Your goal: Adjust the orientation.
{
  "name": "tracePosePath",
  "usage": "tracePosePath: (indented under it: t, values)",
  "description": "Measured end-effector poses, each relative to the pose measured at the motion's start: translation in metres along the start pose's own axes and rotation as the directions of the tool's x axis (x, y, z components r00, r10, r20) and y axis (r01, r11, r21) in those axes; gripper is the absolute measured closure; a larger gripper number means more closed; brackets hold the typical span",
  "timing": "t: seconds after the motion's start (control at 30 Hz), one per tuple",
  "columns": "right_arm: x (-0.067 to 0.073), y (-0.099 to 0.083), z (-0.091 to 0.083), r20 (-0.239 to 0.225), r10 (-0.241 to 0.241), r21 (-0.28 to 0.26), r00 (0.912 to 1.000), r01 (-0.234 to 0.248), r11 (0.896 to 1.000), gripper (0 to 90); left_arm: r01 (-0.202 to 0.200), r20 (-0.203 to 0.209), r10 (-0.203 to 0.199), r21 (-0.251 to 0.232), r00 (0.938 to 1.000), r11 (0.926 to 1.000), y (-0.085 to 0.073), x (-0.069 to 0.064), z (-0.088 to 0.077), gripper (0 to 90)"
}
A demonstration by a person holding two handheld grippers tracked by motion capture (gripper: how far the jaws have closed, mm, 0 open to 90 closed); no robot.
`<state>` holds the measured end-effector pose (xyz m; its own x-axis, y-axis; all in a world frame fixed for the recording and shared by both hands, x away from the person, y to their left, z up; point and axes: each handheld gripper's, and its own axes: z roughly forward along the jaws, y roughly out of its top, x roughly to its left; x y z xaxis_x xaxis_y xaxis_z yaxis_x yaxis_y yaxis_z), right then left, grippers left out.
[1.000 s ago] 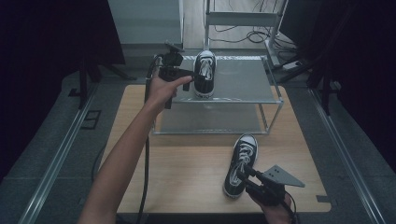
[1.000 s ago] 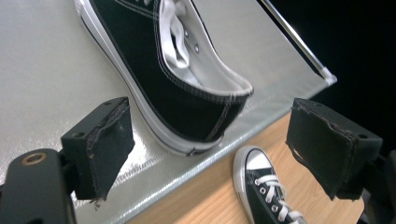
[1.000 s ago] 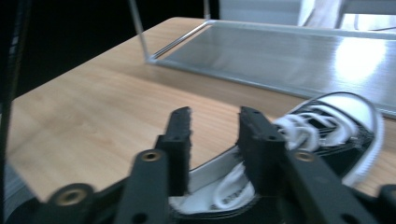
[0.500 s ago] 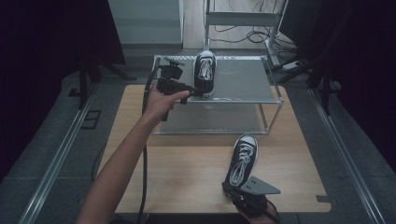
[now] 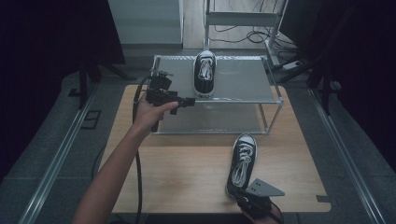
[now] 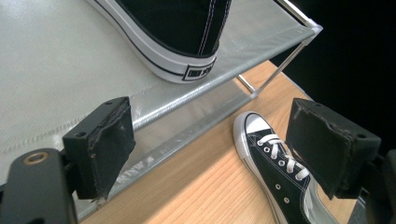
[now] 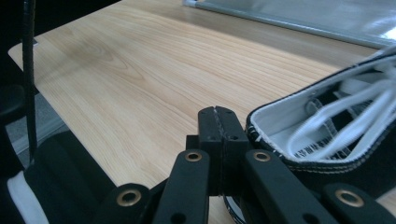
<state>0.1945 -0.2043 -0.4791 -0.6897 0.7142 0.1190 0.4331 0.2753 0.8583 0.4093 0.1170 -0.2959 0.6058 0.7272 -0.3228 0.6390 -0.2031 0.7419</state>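
Black fingers (image 7: pixel 223 122) pressed together beside sneaker (image 7: pixel 327 135) collar

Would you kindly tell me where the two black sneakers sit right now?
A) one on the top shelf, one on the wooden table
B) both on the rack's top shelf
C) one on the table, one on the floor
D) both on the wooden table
A: one sneaker rests on the rack's top shelf, and the other sneaker lies on the wooden table.

Dim room: grey floor (image 5: pixel 56 186) with metal rails (image 5: pixel 53 163), light wooden desk (image 5: pixel 187 172), cables (image 5: pixel 247 32) behind, possibly dark curtains (image 5: pixel 51 37) flanking.
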Motion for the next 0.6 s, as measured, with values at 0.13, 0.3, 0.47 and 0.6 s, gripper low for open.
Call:
tracePosePath:
  t: [0.13,0.3,0.47,0.6]
  values:
    - [-0.006,-0.006,-0.012,0.026,0.002,-0.007,0.9997,-0.002,1.000,90.0,0.010,0.032,-0.010,-0.016,0.9994,0.9998,-0.012,0.005,-0.008,15.6]
    - [-0.017,-0.013,-0.031,0.073,0.026,-0.021,0.9970,-0.024,0.999,90.0,0.022,0.063,-0.020,-0.015,0.9978,0.9996,-0.025,0.008,-0.008,15.6]
    - [-0.031,-0.017,-0.046,0.116,0.047,-0.031,0.9921,-0.044,0.999,90.0,0.028,0.077,-0.028,-0.002,0.9967,0.9996,-0.036,0.009,-0.004,15.8]
    - [-0.040,-0.019,-0.054,0.143,0.058,-0.033,0.9881,-0.054,0.998,90.0,0.022,0.082,-0.023,0.011,0.9963,0.9997,-0.043,0.009,-0.002,15.9]
